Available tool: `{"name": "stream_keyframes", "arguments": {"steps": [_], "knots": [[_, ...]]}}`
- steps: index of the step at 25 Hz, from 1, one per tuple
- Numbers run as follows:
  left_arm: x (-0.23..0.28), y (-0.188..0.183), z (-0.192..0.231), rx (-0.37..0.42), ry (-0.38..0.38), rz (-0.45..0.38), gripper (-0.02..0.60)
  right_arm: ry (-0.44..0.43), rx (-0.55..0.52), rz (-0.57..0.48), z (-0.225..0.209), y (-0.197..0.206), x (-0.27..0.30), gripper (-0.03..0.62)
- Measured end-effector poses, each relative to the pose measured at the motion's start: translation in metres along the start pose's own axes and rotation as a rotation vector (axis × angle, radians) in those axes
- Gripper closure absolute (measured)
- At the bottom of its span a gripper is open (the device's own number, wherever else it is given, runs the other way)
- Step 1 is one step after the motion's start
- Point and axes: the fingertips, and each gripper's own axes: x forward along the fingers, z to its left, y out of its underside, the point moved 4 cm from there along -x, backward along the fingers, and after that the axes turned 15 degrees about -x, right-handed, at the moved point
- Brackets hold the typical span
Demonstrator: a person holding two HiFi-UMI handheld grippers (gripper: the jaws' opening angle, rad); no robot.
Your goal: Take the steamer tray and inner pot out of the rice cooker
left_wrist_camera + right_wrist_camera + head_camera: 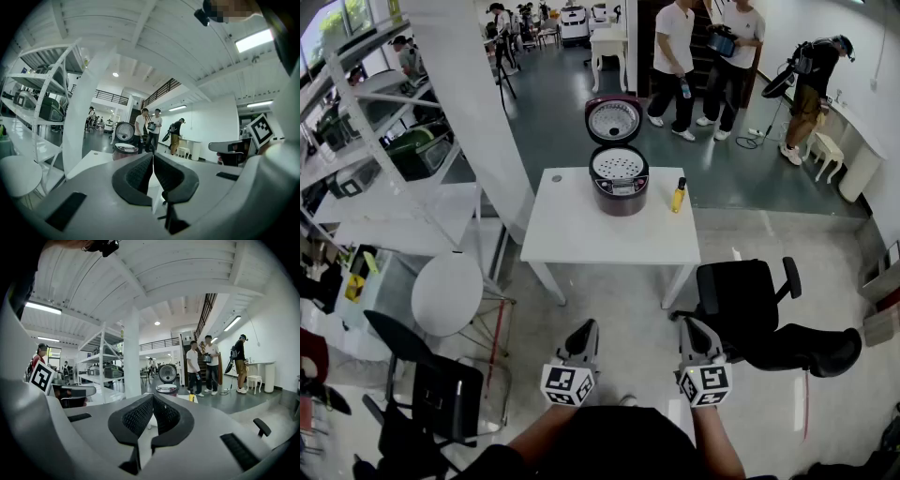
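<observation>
head view: the steamer tray (618,164) sits in the open rice cooker (619,192) at upper centre on the bench (581,234), well apart from the left gripper (583,330) and right gripper (694,328) low in frame, jaws closed on nothing, so step closer and open them before reaching its rim.

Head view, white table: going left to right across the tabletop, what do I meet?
Small dark round spot → rice cooker → yellow bottle.
</observation>
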Motion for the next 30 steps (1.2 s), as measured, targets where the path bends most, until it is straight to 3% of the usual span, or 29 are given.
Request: {"name": "stream_keyframes", "arguments": {"steps": [10,27,30], "knots": [[-0.006,0.008,-0.002,-0.022,-0.007,-0.011,0.574,0.027,0.036,-0.02,-0.005,0.009,-0.008,0.592],[0.001,0.014,-0.004,-0.051,0.018,0.0,0.572,-0.013,-0.004,-0.004,-0.005,0.015,-0.004,0.588],[0.001,0.015,-0.001,-0.04,0.017,0.009,0.566,-0.003,-0.012,0.006,-0.005,0.019,-0.001,0.544]]}}
